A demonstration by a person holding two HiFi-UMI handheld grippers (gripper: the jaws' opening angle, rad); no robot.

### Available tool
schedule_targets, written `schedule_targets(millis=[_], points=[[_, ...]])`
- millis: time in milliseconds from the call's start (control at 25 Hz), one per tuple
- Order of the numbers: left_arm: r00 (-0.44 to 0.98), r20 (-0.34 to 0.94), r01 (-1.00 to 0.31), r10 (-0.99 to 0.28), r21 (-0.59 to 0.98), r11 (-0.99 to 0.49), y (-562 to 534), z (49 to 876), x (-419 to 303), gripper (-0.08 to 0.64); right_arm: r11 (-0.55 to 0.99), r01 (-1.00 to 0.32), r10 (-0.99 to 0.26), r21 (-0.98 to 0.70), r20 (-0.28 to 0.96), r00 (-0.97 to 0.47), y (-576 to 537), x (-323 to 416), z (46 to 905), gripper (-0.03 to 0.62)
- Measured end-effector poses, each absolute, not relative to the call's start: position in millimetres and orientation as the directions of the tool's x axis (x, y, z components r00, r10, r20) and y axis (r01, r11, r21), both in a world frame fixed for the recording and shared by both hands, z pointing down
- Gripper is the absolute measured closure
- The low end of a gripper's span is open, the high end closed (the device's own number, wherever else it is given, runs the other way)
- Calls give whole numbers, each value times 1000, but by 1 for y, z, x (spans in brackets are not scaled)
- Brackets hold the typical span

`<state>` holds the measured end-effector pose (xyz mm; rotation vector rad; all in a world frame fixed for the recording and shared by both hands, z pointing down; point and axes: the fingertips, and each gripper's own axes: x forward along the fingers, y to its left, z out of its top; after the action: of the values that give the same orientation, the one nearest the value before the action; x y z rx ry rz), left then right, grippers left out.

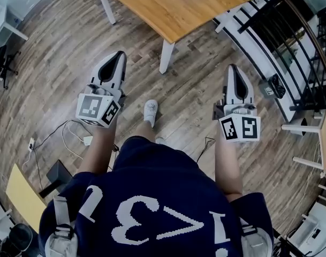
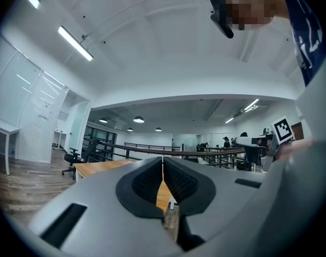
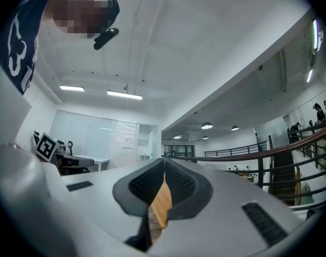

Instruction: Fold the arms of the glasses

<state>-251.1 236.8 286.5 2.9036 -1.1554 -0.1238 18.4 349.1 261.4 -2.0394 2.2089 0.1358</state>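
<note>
- Wood-plank floor (image 1: 55,52) fills the head view; a wooden surface (image 1: 173,4) stands at the far side, its top cut off by the frame edge.
- The left hand-held gripper (image 1: 119,55) is held over the floor, short of the surface, jaws pressed together on nothing.
- The right hand-held gripper (image 1: 232,68), well apart to the right, is also pressed together and empty.
- The glasses cannot be made out in any view.
- The person's torso (image 1: 152,208) hides the near floor.

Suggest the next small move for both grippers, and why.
Probably bring both forward to the wooden table: the left gripper and right gripper are shut and empty over the floor, short of it, and no glasses show in any view.
</note>
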Motion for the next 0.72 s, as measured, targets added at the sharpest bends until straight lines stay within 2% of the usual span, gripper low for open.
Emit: schedule_targets(millis=[360, 520, 720], points=[[760, -93, -642, -643, 40, -765, 105, 271, -222, 540, 39, -999, -983, 4, -179, -39, 229, 36, 243, 561], [775, -103, -623, -623, 41, -781, 56, 267, -211, 540, -8, -1000, -978, 27, -211, 2, 193, 44, 232, 561], [786, -98, -608, -610, 57, -792, 17, 271, -198, 540, -21, -999, -981, 40, -193, 13, 162, 51, 231, 561]])
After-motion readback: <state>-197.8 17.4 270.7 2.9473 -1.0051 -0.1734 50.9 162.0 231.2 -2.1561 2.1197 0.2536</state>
